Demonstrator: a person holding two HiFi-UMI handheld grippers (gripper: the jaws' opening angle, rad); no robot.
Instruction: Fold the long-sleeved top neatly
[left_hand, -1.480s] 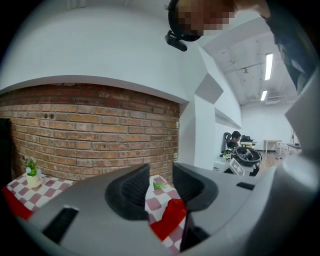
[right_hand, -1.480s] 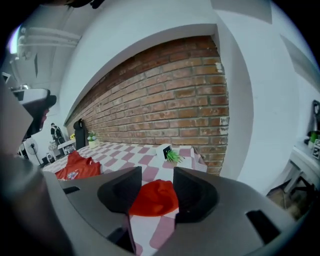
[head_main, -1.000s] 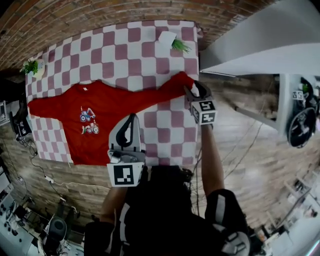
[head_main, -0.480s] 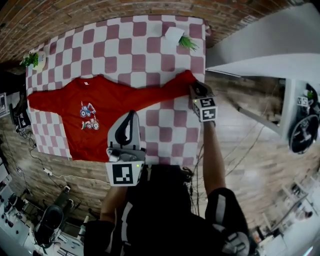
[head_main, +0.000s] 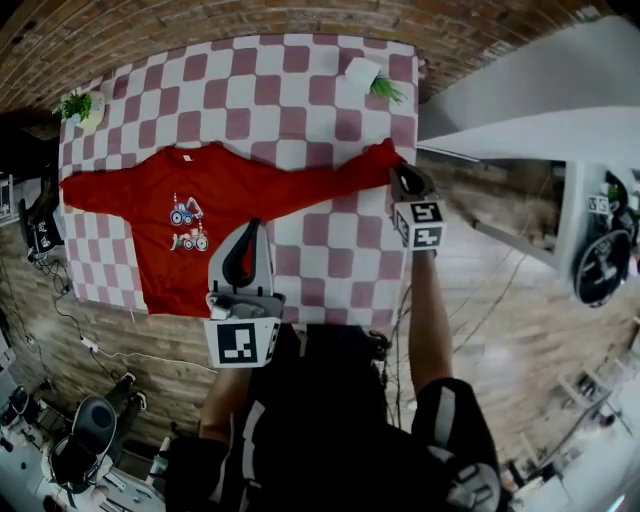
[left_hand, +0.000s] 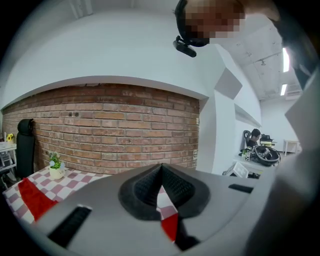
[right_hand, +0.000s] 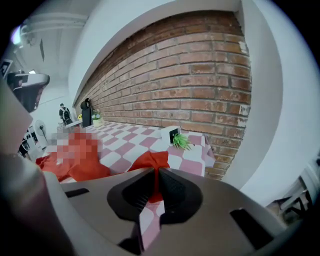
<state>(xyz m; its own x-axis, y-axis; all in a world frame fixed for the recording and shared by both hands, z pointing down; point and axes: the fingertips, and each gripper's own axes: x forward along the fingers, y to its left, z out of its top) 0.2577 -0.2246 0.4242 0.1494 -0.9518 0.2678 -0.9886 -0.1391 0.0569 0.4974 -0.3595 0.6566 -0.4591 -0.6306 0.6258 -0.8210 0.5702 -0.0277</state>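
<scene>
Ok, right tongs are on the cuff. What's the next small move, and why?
Probably lift the sleeve cuff and carry it left, over the red top's chest. The right tongs are shut on it near the table's right edge, the sleeve lies stretched out, and the left tongs are shut on nothing.

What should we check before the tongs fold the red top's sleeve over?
1. Right tongs holding the sleeve: ok, red cloth sits pinched between them.
2. Left tongs free to help: ok, shut with nothing in them, above the hem.
3. Red top lying flat: ok, the body is spread out on the table.
4. Other sleeve straight: ok, stretched out sideways.
5. Small plant out of the way: ok, apart from the sleeve.
6. Grip strong enough not to slip: cannot tell.
</scene>
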